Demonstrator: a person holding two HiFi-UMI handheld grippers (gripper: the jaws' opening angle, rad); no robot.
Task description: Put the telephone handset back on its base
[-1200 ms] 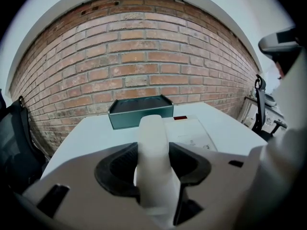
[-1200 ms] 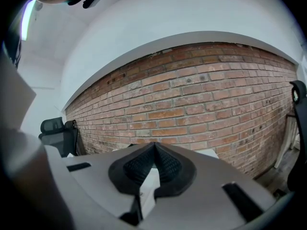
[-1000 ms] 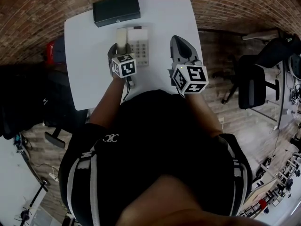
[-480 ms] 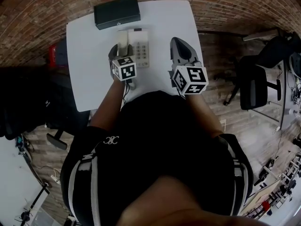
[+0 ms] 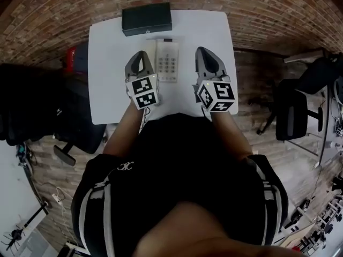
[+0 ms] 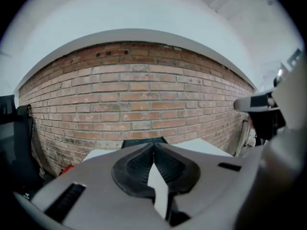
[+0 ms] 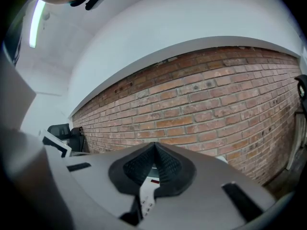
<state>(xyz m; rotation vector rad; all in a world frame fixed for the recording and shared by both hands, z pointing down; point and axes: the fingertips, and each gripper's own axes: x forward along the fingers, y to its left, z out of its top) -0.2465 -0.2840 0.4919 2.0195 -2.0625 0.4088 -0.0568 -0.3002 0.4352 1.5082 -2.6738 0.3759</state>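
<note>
The beige telephone base (image 5: pixel 168 63) lies on the white table (image 5: pixel 107 63), keypad up. Its handset (image 5: pixel 150 46) rests along the base's left side, partly hidden by my left gripper (image 5: pixel 140 54). That gripper hovers just left of the phone, shut, with nothing between its jaws; in the left gripper view its pads meet at the tip (image 6: pixel 153 145). My right gripper (image 5: pixel 206 50) hangs to the right of the phone, also shut and empty. A strip of the keypad (image 7: pixel 145 195) shows below its pads in the right gripper view.
A black box (image 5: pixel 147 19) sits at the table's far edge against the brick wall (image 5: pixel 257 4); its top shows in the left gripper view (image 6: pixel 144 141). Dark office chairs stand left (image 5: pixel 32 111) and right (image 5: pixel 292 111) of the table.
My left gripper, which stood at the handset beside the base, has drawn back toward me and closed empty. The handset now lies on the base. The right gripper has barely moved.
</note>
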